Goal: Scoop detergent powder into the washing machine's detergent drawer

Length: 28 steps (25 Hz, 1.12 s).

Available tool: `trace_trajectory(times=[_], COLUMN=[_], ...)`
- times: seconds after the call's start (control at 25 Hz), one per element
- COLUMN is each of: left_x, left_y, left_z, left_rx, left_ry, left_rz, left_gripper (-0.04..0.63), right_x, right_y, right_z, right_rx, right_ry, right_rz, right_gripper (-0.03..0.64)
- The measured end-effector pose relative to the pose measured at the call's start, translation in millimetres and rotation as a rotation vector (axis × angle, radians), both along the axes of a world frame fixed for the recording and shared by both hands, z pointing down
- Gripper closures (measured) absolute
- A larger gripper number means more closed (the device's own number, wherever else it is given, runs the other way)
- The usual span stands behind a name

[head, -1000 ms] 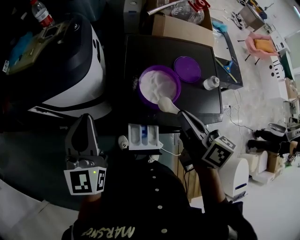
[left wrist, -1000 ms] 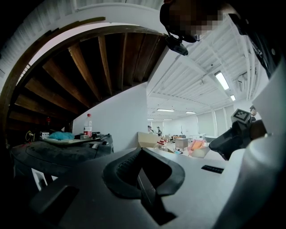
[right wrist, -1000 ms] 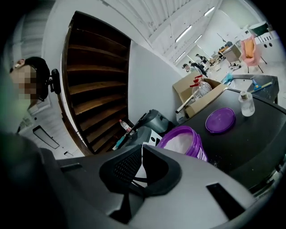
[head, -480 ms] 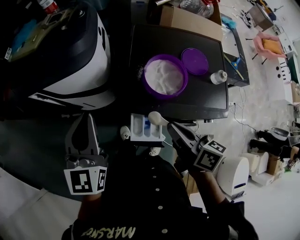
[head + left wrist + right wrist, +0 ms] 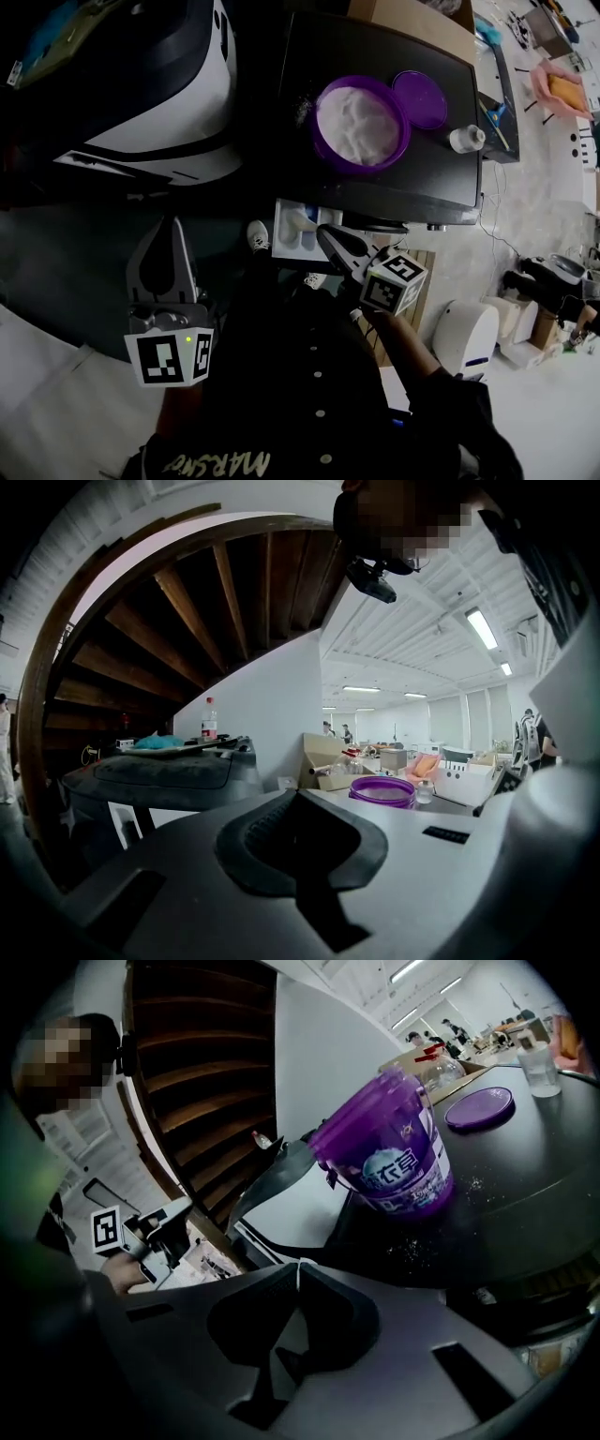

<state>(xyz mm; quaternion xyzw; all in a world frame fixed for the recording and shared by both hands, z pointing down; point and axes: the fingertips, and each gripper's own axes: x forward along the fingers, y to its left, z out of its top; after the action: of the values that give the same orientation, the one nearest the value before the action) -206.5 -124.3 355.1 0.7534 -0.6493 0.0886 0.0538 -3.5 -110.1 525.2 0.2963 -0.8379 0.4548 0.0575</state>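
The right claw [image 5: 325,236] was pinched on the handle of the white plastic scoop [image 5: 303,222]. The scoop's bowl lay over the white pull-out detergent drawer [image 5: 284,246], at the near edge of the black tabletop [image 5: 441,178] carrying the purple powder tub [image 5: 394,1162]. The left claw [image 5: 171,234], pressed together and empty, hung well apart to the drawer's left.

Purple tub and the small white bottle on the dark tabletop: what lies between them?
A flat purple lid lies there, as the head view shows.
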Motion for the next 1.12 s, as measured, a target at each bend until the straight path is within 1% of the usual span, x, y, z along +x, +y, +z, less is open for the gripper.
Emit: trace_trajectory(times=[0.24,0.32,0.4,0.48,0.64,0.84,1.12], left_x=[-7.5,-9.2,-10.7,-12.4,-13.1,-12.7,-10.0], left_y=[6.9,8.8,11.0,12.3,13.6,15.3,16.2], left_z=[14.6,19.3,23.7,28.2,37.9,47.6,57.1], left_rx=[-0.035,-0.044,-0.054,-0.064,-0.084,-0.103,-0.124], left_ry=[0.002,0.001,0.002,0.004,0.014,0.024,0.025], left_rz=[-0.015,-0.018,-0.022,-0.026,-0.03,-0.031,-0.027], left_gripper=[0.589,0.588,0.588,0.588,0.588,0.589,0.589], right_x=[-7.1,-9.0,-12.8,-21.3,-37.6,-42.9,-43.5], right_y=[1.7,2.9,5.8,9.5,18.1,32.3,50.9], right_z=[47.9,60.0,67.4,68.3,67.9,78.2,88.7], right_rx=[0.047,0.081,0.144,0.231,0.402,0.693,1.09], right_ry=[0.146,0.209,0.286,0.361,0.469,0.68,0.923], right_rz=[-0.098,-0.139,-0.198,-0.273,-0.405,-0.566,-0.77], right_gripper=[0.584,0.584,0.584,0.584,0.584,0.584,0.584])
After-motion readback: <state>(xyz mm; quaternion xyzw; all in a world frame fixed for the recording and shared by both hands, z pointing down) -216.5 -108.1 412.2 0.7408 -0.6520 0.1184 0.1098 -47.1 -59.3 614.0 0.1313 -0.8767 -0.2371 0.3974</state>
